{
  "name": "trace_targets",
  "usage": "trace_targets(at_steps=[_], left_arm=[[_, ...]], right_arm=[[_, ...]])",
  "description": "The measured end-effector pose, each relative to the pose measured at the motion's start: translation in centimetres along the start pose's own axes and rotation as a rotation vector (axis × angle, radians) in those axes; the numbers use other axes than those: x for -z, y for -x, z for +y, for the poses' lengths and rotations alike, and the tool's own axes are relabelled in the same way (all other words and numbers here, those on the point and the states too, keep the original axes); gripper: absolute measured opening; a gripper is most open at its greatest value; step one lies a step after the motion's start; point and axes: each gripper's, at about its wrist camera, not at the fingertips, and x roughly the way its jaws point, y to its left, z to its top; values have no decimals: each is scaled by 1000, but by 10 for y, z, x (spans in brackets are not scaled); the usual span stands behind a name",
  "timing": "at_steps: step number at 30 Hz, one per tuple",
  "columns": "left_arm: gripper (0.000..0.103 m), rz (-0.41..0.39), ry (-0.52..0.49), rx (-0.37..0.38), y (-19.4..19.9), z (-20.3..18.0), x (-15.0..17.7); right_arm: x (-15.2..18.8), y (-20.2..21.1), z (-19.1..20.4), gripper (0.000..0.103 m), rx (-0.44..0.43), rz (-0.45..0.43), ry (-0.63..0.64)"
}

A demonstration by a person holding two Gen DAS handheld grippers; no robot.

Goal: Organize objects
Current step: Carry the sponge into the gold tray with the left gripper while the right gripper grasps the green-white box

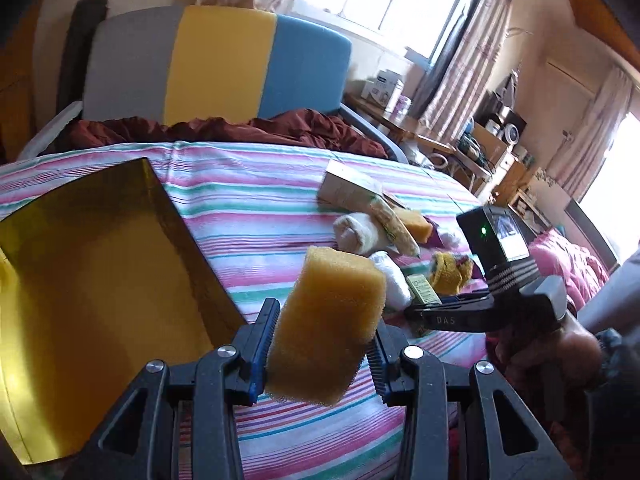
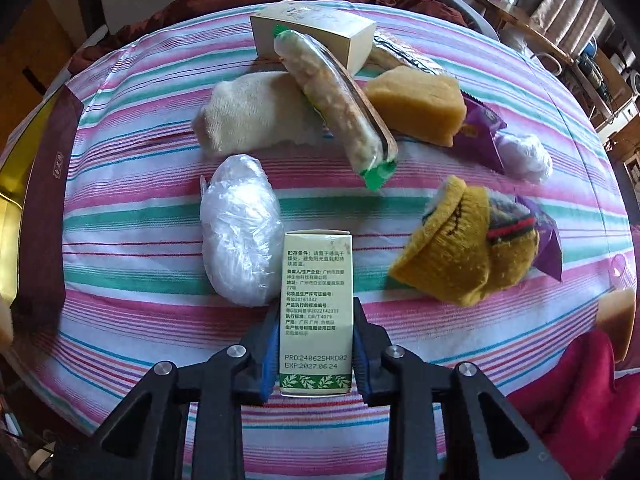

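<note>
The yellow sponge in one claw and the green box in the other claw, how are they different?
The yellow sponge is soft, porous and plain; the small green box is stiff card with printed text and a leaf border. The sponge is lifted clear of the striped bedsheet, tilted in the left claw; the box seems to lie on the sheet, lengthwise in the right claw. The sponge is chunkier, the box slimmer. Both are blocks pinched between claw pads.

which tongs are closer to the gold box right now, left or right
Left. The left tongs, shut on a yellow sponge, sit right beside the open gold box. The right tongs grip a small green carton out among the clutter, farther off.
</note>
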Motion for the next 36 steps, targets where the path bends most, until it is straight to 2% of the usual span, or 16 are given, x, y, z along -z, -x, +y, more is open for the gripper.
trace_targets(at_steps=[4, 8, 12, 15, 25, 28, 30, 32, 34, 35, 36], left_arm=[[42, -48, 79, -79, 24, 36, -5], [42, -67, 189, -207, 39, 87, -5], [42, -28, 285, -342, 43, 138, 0], [42, -4, 361, -389, 44, 174, -3], [42, 75, 430, -523, 17, 251, -32], [44, 94, 415, -561, 6, 264, -38], [48, 94, 406, -571, -2, 274, -44], [51, 94, 409, -610, -4, 279, -46], [63, 73, 419, -609, 2, 280, -46], [72, 64, 418, -609, 4, 279, -47], [74, 48, 412, -616, 9, 277, -46]], right_arm=[[0, -2, -2, 30, -12, -35, 13], [5, -6, 1, 30, -9, -57, 29], [3, -10, 3, 30, -4, -68, 43], [2, -10, 4, 30, -2, -71, 47], [3, -5, 0, 30, -3, -75, 48], [3, -5, -1, 30, -3, -75, 49], [3, -4, -2, 30, -3, -75, 48], [3, -4, -2, 30, -3, -75, 48], [3, -4, -3, 30, -2, -74, 48], [3, -4, -3, 30, -3, -74, 48], [3, -4, -4, 30, -3, -74, 47]])
